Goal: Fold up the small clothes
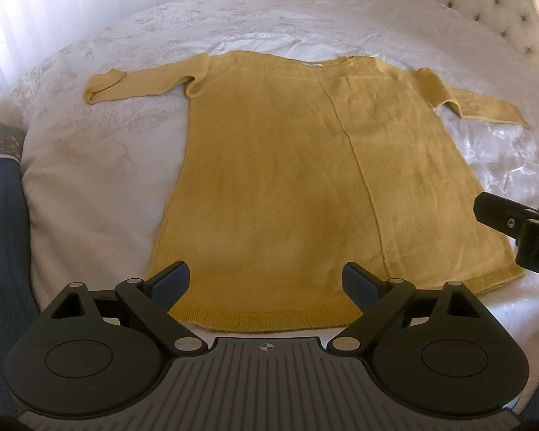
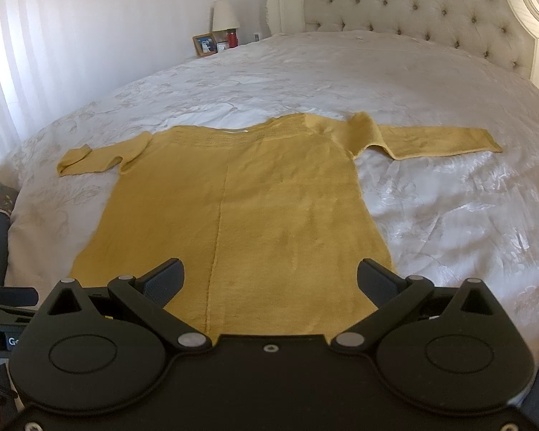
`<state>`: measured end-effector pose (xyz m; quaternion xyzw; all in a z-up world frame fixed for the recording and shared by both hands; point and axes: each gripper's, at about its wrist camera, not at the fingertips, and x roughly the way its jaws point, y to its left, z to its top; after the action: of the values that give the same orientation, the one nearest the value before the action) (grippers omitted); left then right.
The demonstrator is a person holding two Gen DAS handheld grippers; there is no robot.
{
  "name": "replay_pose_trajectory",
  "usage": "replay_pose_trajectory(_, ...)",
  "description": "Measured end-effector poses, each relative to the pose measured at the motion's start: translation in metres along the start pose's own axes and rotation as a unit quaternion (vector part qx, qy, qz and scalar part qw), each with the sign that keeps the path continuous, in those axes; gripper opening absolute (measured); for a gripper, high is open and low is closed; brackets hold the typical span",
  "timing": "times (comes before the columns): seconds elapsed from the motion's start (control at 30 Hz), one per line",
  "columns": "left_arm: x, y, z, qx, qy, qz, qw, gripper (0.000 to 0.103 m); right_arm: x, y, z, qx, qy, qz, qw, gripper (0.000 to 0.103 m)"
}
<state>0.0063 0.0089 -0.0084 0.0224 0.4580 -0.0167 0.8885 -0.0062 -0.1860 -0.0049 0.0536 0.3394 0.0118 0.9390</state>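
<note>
- Lying flat on the bed [image 1: 90, 179], the sweater [image 1: 269, 179] is spread face-down or face-up — I cannot tell which — with its neckline at 12 o'clock and its hem at 6 o'clock, nearest both cameras.
- Its knit looks soft and limp, fairly light, with some thickness; I judge it will drape and sag from any single pinch point rather than keep its shape, and stretch a little if tugged.
- It should not be slippery; the satin-like bedspread beneath may let it slide when dragged, so lifting seems safer than pulling.
- A raised seam [image 2: 219, 233] runs from neckline to hem, a handy guide for a lengthwise fold.
- The left sleeve [image 1: 107, 84] points to 9 o'clock with its cuff doubled back; the right sleeve [image 2: 438, 140] lies straight toward 3 o'clock.
- Best holds, in my judgement: the cuff and shoulder of one sleeve, or the two hem corners, pinching through both layers at an edge.
- The left gripper [image 1: 266, 280] hovers just above the hem — fingers spread wide, nothing between them, no contact that I can see.
- The right gripper [image 2: 269, 276] likewise stands wide apart and empty over the hem's right half, at about 5 o'clock on the sweater.
</note>
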Motion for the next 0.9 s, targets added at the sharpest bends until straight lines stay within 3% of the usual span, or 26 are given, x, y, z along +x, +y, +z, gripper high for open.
replay_pose_trajectory(0.5,0.001,0.005,0.003,-0.003,-0.01,0.004,0.9999,0.092,0.002,0.005,0.003,-0.005,-0.012,-0.001,1.0,0.102)
replay_pose_trajectory(0.57,0.001,0.006,0.004,0.0,-0.021,0.005,0.9998,0.084,0.001,0.006,0.004,-0.006,-0.022,-0.002,1.0,0.102)
replay_pose_trajectory(0.7,0.007,0.013,0.012,0.0,-0.029,0.0,0.9996,0.079,0.002,0.007,0.008,-0.005,-0.048,-0.007,0.999,0.102)
replay_pose_trajectory(0.77,0.009,0.017,0.016,-0.001,-0.037,-0.004,0.9993,0.069,0.004,0.006,0.012,-0.004,-0.062,-0.006,0.998,0.102)
replay_pose_trajectory(0.9,0.017,0.025,0.028,0.004,-0.059,-0.004,0.9982,0.067,0.014,0.004,0.021,0.009,-0.066,0.005,0.998,0.102)
